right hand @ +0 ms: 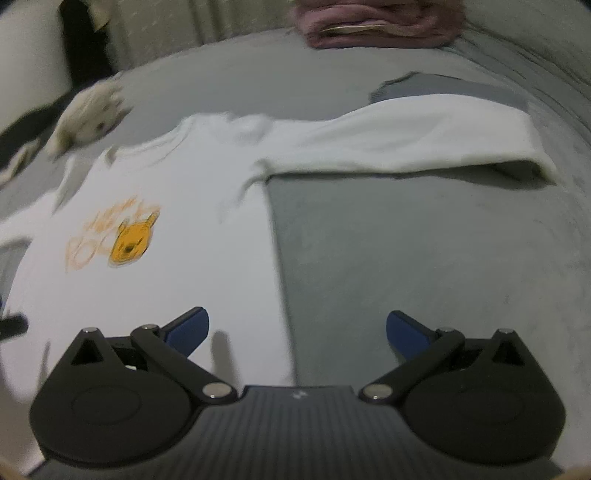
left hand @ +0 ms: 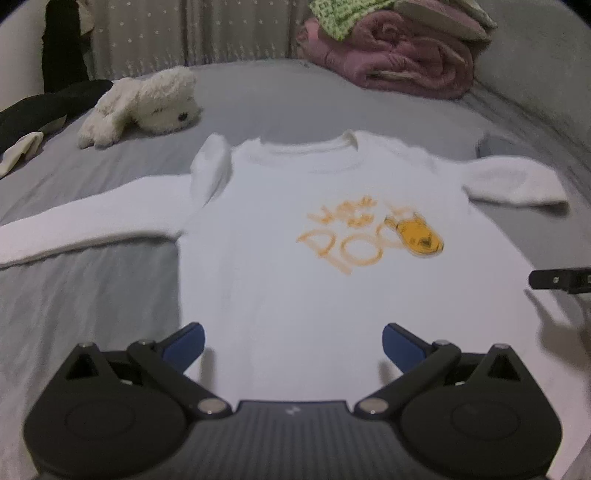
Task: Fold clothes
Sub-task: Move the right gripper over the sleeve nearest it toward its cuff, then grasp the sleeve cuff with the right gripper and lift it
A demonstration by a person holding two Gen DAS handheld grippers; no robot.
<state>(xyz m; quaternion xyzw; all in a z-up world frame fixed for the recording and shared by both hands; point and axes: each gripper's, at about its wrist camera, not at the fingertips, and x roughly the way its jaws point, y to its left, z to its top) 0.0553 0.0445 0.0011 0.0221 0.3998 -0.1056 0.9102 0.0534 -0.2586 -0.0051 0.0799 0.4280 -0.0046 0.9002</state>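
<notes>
White long-sleeved shirt point(left hand: 295, 229) lying face up and spread flat on a grey bed sheet point(left hand: 110, 288), collar away from the cameras, hem nearest. One sleeve point(left hand: 85, 221) stretched out straight to the side; the other sleeve point(right hand: 399, 144) reaching the opposite way, its cuff end turned over on itself. Orange print point(left hand: 369, 236) on the chest: large letters beside a yellow cartoon head. Lettering too blurred to read with any confidence; no brand or label legible anywhere.

Left gripper point(left hand: 293, 341) poised low over the hem, blue-padded fingers spread wide, nothing between them. Right gripper point(right hand: 297, 330) likewise released and empty, straddling the shirt's side edge, one finger over cloth and the other over bare sheet.

Judging by the layout, flattening done and no fold yet made: first fold about to start. Next move likely a pinch at the hem corner or a sleeve, each gripper closing on a single layer of thin cloth without catching the sheet beneath, then carrying it across the body evenly so the print stays centred.

Further out: a cream plush toy point(left hand: 144, 107) just beyond the straight sleeve, dark clothing point(left hand: 44, 110) at the bed's edge, a folded pink blanket point(left hand: 399, 59) with a green patterned cloth point(left hand: 340, 18) on top near the far wall.
</notes>
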